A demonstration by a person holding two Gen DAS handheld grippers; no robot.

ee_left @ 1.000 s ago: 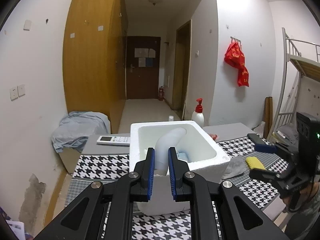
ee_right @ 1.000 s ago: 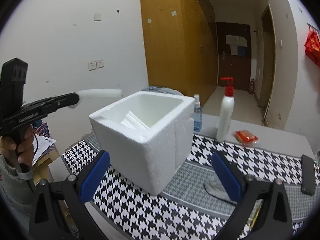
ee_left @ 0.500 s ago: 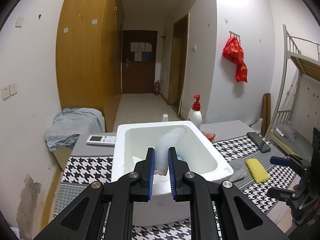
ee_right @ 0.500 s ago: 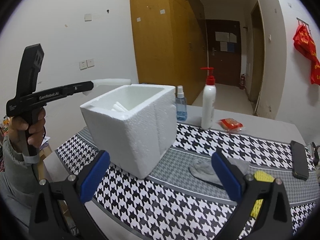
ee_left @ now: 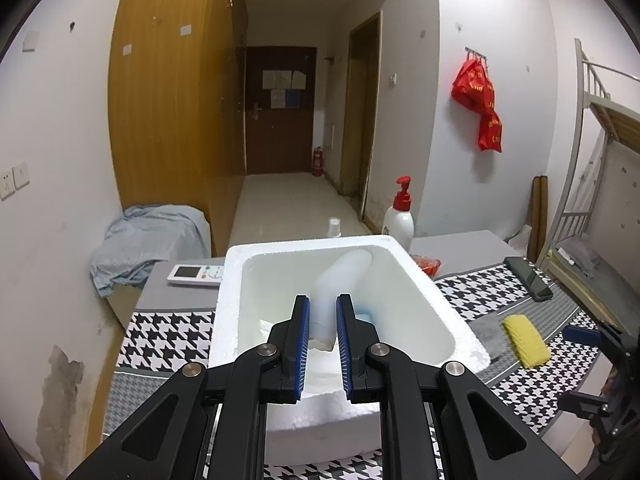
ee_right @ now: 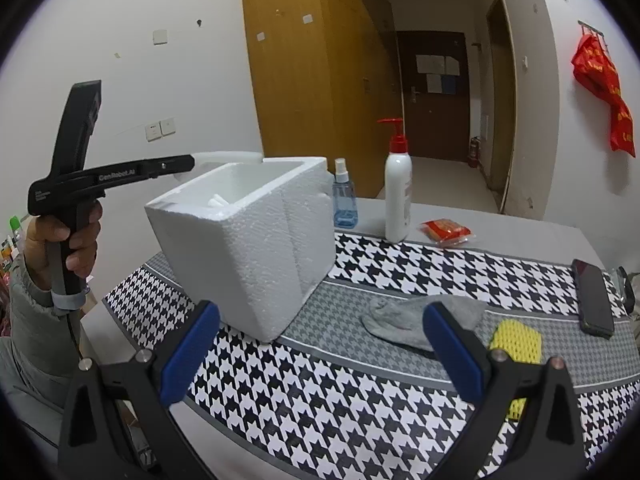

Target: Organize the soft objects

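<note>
My left gripper (ee_left: 322,312) is shut on a white foam strip (ee_left: 340,280) and holds it over the open white foam box (ee_left: 436,292). From the right wrist view the left gripper (ee_right: 188,162) holds the strip (ee_right: 232,156) level above the box (ee_right: 256,240). White pieces lie inside the box. My right gripper (ee_right: 320,344) is open and empty above the houndstooth cloth. A grey sock (ee_right: 400,320) and a yellow sponge (ee_right: 516,340) lie on the cloth right of the box; the sponge (ee_left: 524,340) also shows in the left wrist view.
A white pump bottle (ee_right: 398,196), a blue spray bottle (ee_right: 344,204) and a red packet (ee_right: 446,230) stand behind the box. A black phone (ee_right: 592,298) lies at the right. A remote (ee_left: 196,274) lies left of the box.
The left gripper has risen and drawn back a little with the strip, still over the box. The right gripper has pulled back to the right, bringing the sock and sponge into view.
</note>
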